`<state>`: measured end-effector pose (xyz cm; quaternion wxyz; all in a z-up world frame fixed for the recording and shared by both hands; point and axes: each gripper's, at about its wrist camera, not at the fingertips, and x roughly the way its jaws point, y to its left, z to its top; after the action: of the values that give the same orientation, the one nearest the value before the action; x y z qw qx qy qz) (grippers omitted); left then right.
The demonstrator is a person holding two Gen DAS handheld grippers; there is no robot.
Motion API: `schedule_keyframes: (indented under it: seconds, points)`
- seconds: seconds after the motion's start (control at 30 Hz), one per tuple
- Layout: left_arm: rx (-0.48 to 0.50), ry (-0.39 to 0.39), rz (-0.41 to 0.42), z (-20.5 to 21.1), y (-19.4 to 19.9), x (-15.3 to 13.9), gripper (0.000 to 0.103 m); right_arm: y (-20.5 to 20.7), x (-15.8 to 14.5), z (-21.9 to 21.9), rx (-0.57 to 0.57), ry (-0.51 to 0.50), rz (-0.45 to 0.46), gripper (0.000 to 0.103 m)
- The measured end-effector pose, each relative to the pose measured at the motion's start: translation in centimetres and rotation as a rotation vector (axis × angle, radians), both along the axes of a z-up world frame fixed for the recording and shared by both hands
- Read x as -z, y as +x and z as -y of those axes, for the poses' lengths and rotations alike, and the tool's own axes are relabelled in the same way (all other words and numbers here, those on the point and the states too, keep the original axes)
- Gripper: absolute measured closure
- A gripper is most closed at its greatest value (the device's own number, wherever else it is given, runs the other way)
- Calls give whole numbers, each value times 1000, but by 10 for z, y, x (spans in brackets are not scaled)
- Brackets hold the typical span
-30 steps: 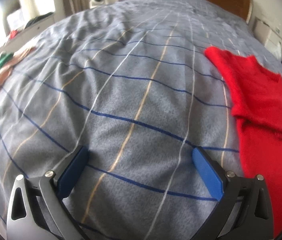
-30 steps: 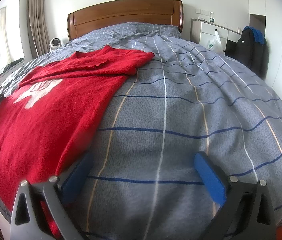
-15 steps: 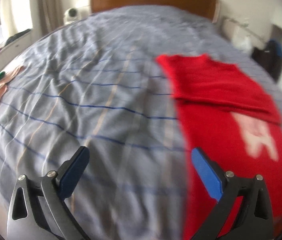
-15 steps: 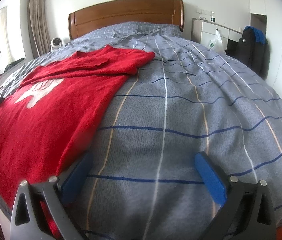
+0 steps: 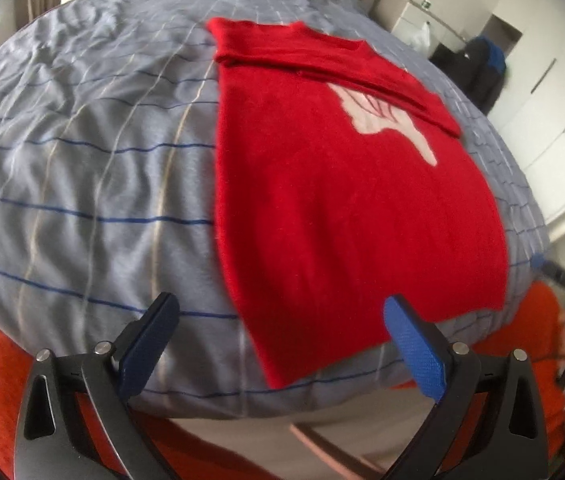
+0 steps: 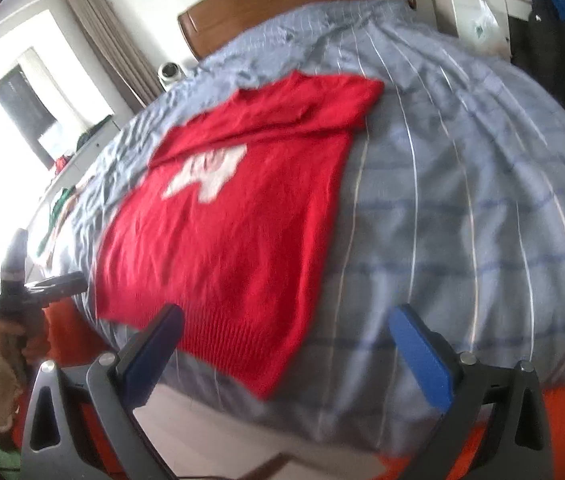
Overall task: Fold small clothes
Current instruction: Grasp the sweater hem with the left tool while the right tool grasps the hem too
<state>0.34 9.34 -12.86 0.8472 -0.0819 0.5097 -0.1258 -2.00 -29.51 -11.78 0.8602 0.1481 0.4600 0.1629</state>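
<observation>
Red sweater [image 5: 346, 200] flat on bed [image 5: 82, 168], hem at near edge. Left hand-held gripper [image 5: 282, 344] and right hand-held gripper [image 6: 286, 344] both wide open, empty. Only right view shows headboard [image 6: 282, 4].

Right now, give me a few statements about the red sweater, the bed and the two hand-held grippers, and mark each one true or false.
1. The red sweater lies flat on the bedspread. True.
2. The left hand-held gripper is clamped on the sweater's hem. False: its jaws stand open, holding nothing.
3. A sleeve is folded across the sweater's top. True.
4. The right hand-held gripper is shut. False: it is open.
5. The sweater is plain. False: it bears a white design.
</observation>
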Motion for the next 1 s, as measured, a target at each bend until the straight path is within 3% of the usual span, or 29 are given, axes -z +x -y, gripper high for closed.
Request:
schedule_keyframes:
  seconds: [0.2,0.33,0.43,0.57,0.73,0.83,0.9,0.93,1.0]
  points:
    - [-45,19,-2,-4,-5,5,1,-13,23,18,127,97,-90,2]
    - [-114,-56,-43,-26,-7,13,1,-8,18,26,162,101,-90,3]
    - [-105,-87,-50,-25,-7,14,1,-8,18,21,141,106,-95,3]
    - [-34,-69,-65,-7,-7,18,5,-8,30,0,52,122,-134,5]
    - [19,-53,-93,8,-3,25,27,-6,37,-14,5,111,-137,9]
    - [25,-36,-121,11,0,31,51,-1,42,-11,21,113,-139,17]
    - [22,-25,-128,11,0,33,65,3,51,-15,-9,129,-177,31]
    - [22,-31,-132,10,-1,33,79,3,53,-19,-31,126,-186,35]
    - [21,-43,-143,9,-2,34,93,3,53,-26,-67,120,-187,57]
